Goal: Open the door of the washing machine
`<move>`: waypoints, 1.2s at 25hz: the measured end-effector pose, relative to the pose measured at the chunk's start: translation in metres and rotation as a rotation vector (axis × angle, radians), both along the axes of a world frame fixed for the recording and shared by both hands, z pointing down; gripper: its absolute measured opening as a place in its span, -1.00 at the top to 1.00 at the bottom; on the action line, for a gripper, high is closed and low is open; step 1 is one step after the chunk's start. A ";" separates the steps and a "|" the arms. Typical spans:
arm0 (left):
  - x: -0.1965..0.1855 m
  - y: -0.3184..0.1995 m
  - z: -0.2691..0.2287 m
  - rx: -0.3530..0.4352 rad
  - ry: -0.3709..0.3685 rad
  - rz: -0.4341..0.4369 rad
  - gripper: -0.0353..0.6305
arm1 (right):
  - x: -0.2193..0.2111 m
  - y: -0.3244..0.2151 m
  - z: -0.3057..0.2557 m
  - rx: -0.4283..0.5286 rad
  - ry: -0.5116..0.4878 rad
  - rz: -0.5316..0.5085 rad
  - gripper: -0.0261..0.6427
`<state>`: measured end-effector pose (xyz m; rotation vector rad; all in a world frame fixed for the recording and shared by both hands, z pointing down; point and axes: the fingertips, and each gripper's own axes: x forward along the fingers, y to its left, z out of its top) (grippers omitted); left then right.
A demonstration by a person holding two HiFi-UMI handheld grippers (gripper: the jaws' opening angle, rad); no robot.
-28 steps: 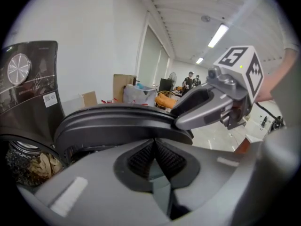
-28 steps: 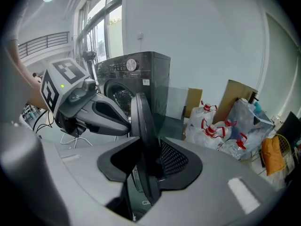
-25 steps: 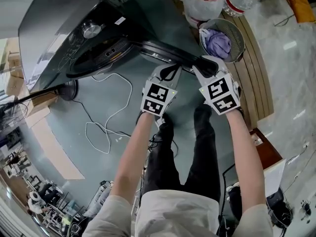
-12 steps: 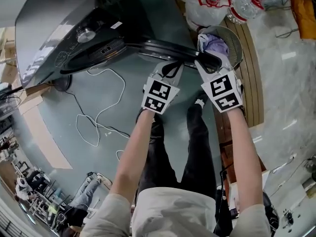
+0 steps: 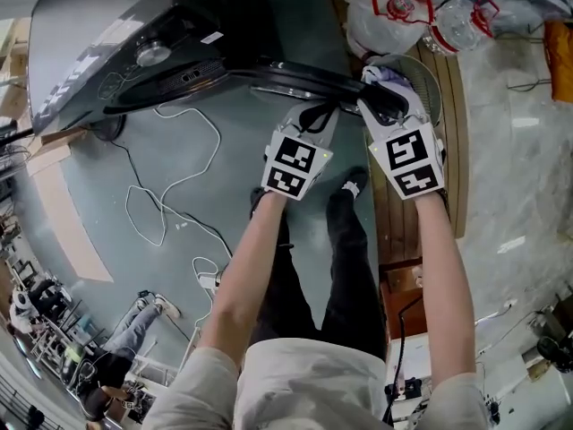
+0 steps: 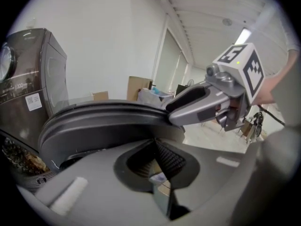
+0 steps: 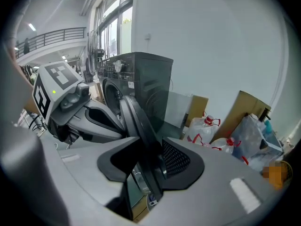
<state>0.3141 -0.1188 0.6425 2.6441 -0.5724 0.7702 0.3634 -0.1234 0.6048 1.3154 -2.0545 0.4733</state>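
1. Right claw is clamped on the door: the rim runs edge-on between its two pads, and both press on it.
2. Seen from the head view, this right claw grips the door at the right end of its rim, with the marker cube facing up.
3. Left claw is closed, its jaws together and nothing between them. The door arches just beyond and above its tips.
4. From the head view, the left claw sits just beside the right claw, on its left, with its tips under the rim. I cannot tell whether it touches the rim.
5. The door stands open, angled out from the front of the washer over the floor.
6. A wire basket holding a purple cloth stands just right of the right claw, by the floor's right edge, with bottles beyond it.
7. A white cable loops across the floor below the washer, left of the person's legs.
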 end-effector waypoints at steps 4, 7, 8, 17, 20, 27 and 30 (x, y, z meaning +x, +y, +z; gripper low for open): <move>0.001 -0.010 0.006 -0.002 -0.009 -0.068 0.72 | 0.004 -0.010 0.001 0.009 -0.005 0.014 0.56; 0.005 -0.013 0.005 -0.013 -0.012 -0.097 0.72 | 0.008 -0.013 0.003 0.005 -0.007 0.003 0.56; 0.005 -0.013 0.004 -0.015 -0.012 -0.105 0.72 | 0.008 -0.012 0.004 0.004 -0.009 -0.002 0.56; 0.009 -0.019 0.003 -0.021 -0.037 -0.151 0.72 | 0.014 -0.018 -0.002 0.039 -0.010 0.011 0.54; 0.009 -0.018 0.005 -0.033 -0.045 -0.148 0.72 | 0.014 -0.016 0.001 0.041 0.001 0.036 0.54; 0.006 -0.017 0.002 -0.023 -0.011 -0.146 0.72 | 0.012 -0.014 0.001 0.039 0.010 0.063 0.54; -0.004 -0.018 -0.008 0.003 0.022 -0.163 0.72 | 0.011 -0.012 0.002 0.026 0.033 0.053 0.55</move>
